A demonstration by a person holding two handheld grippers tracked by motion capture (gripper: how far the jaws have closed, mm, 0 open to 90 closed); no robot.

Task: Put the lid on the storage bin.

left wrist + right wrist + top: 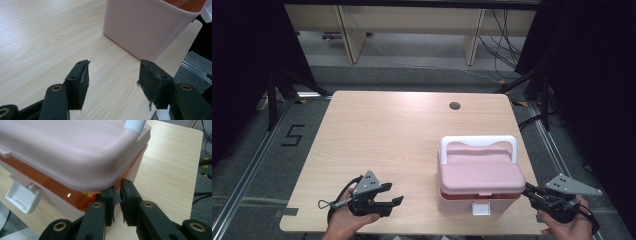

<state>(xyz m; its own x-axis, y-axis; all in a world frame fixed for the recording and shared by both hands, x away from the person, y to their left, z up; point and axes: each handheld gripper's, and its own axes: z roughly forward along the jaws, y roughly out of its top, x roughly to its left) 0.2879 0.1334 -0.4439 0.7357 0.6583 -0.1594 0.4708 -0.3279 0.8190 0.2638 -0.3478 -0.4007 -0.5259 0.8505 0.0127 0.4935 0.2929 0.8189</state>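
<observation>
While jaws of right tool sit nearly together under the lid corner of the box near the table front edge, risks slipping off, jolting it. Left tool spread apart, empty, beside.

Light wood-grain table with a round cable hole near its far edge. Beyond the table, grey floor and pale wooden furniture panels, with loose cables to their right. Dark curtains flank the table; a "5" marking lies left of it.
</observation>
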